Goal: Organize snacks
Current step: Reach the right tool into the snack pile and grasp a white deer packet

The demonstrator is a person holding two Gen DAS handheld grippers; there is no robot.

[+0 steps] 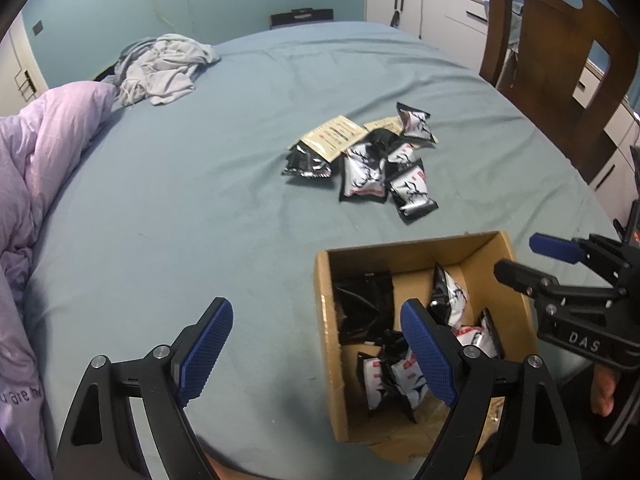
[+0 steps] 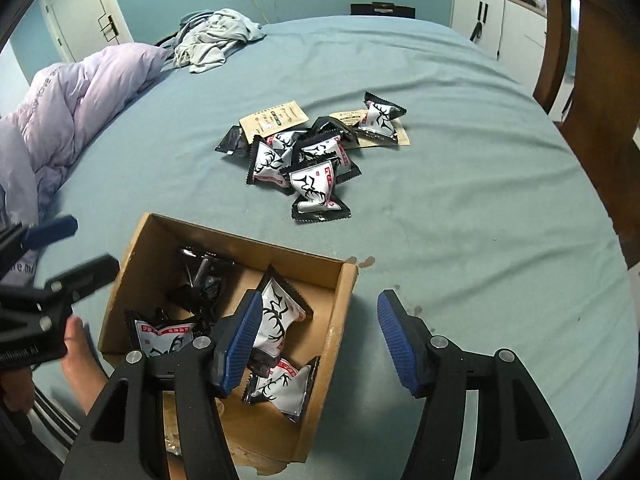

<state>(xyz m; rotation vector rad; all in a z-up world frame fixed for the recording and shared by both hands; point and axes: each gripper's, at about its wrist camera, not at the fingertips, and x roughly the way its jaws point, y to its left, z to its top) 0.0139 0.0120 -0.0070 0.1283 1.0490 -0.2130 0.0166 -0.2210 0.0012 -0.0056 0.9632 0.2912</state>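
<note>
A pile of black-and-white snack packets (image 1: 372, 160) (image 2: 308, 160) with two tan sachets (image 1: 334, 136) (image 2: 276, 118) lies on the blue-green bed sheet. An open cardboard box (image 1: 326, 320) (image 2: 340, 320) at the near edge holds several of the same packets (image 1: 452, 300) (image 2: 278, 320). My left gripper (image 1: 316, 348) is open and empty, straddling the box's left wall. My right gripper (image 2: 316, 340) is open and empty, straddling the box's right wall; it also shows at the right of the left wrist view (image 1: 532, 256).
A lilac duvet (image 1: 48, 160) (image 2: 80, 92) lies bunched at the left. Grey clothes (image 1: 160, 64) (image 2: 216, 36) lie at the far left of the bed. A wooden chair (image 1: 560, 60) stands at the right, white cabinets (image 1: 424, 4) behind.
</note>
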